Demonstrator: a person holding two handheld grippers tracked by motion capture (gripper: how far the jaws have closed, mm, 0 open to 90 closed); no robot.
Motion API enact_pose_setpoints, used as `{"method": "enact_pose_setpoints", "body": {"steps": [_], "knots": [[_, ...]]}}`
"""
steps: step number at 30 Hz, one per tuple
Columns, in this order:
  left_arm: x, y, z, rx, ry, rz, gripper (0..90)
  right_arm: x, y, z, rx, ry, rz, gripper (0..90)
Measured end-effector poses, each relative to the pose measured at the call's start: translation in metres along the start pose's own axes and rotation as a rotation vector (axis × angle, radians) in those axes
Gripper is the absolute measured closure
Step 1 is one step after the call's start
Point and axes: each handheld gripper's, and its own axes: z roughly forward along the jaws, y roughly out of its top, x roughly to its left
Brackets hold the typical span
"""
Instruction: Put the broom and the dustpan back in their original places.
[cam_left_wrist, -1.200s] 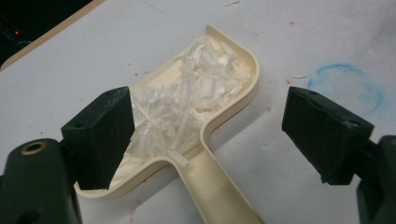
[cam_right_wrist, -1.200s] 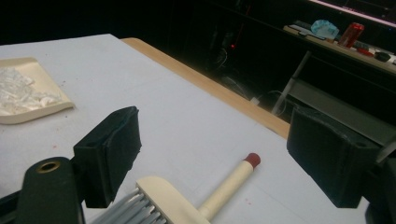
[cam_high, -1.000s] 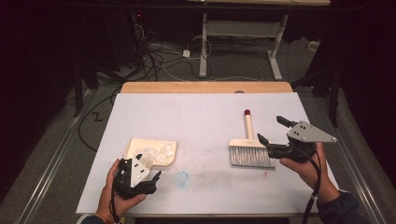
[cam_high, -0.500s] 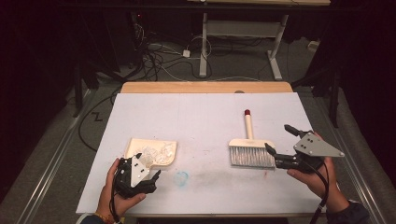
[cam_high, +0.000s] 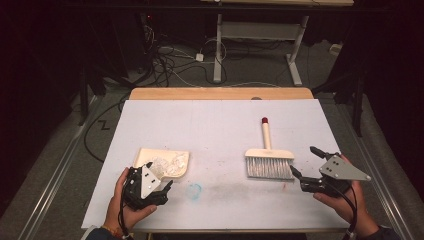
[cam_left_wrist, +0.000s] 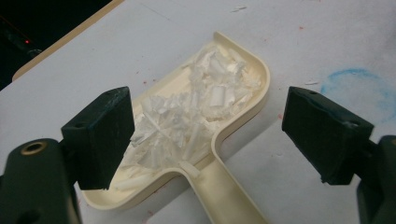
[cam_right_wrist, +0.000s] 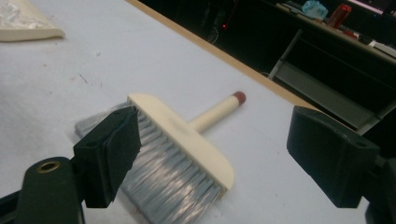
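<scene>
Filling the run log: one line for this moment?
left gripper: open, behind cream plastic dustpan holding white shreds | right gripper: open, beside cream grey-bristled hand brush | nothing gripped

In the left gripper view, the dustpan handle is cut off by the bottom edge, and part of the white shreds is hidden behind one black jaw. In the right gripper view, a corner of the brush bristles is covered by a jaw, and the items on the far shelf are too blurred to be identified.
</scene>
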Motion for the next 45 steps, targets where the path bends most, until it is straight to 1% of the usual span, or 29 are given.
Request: {"method": "enact_pose_setpoints", "body": {"steps": [3,6,8,11,13,14,15,17,20,25,29,35,41,45], "knots": [[0.001,0.001,0.001,0.000,-0.002,0.001,16.0,0.002,-0.010,-0.002,0.003,0.003,-0.003,17.6],[0.001,0.002,0.003,0.002,-0.007,-0.002,15.9,0.005,-0.022,-0.004,-0.018,0.014,0.022,17.5],[0.000,0.003,0.003,-0.005,-0.010,0.000,15.9,0.009,-0.030,-0.005,-0.027,0.004,0.027,17.4],[-0.002,0.004,0.004,-0.006,-0.015,0.005,15.9,0.012,-0.041,-0.007,-0.019,0.008,0.063,16.6],[-0.004,0.005,0.005,-0.002,-0.017,0.012,15.9,0.013,-0.045,-0.007,-0.004,0.004,0.087,16.6],[-0.005,0.005,0.006,-0.003,-0.019,0.015,15.9,0.013,-0.046,-0.007,0.001,0.002,0.089,16.5],[-0.007,0.005,0.006,0.006,-0.026,0.011,15.9,0.013,-0.046,-0.007,-0.002,-0.003,0.093,16.6],[-0.008,0.005,0.006,0.007,-0.028,0.014,15.9,0.013,-0.045,-0.008,-0.007,-0.007,0.097,16.5],[-0.009,0.005,0.007,0.009,-0.030,0.023,15.9,0.011,-0.043,-0.009,-0.010,-0.007,0.087,16.3],[-0.011,0.005,0.006,0.011,-0.028,0.039,15.9,0.012,-0.042,-0.012,-0.013,-0.021,0.075,16.2],[-0.012,0.004,0.005,0.008,-0.031,0.040,15.9,0.015,-0.040,-0.016,-0.019,-0.027,0.068,16.2],[-0.010,0.005,0.007,0.011,-0.034,0.037,15.9,0.014,-0.039,-0.017,-0.030,-0.042,0.058,16.4],[-0.012,0.006,0.008,0.019,-0.036,0.052,15.9,0.014,-0.039,-0.018,-0.028,-0.044,0.055,16.4],[-0.012,0.006,0.009,0.021,-0.039,0.045,15.9,0.014,-0.038,-0.018,-0.031,-0.043,0.059,16.4]]}}
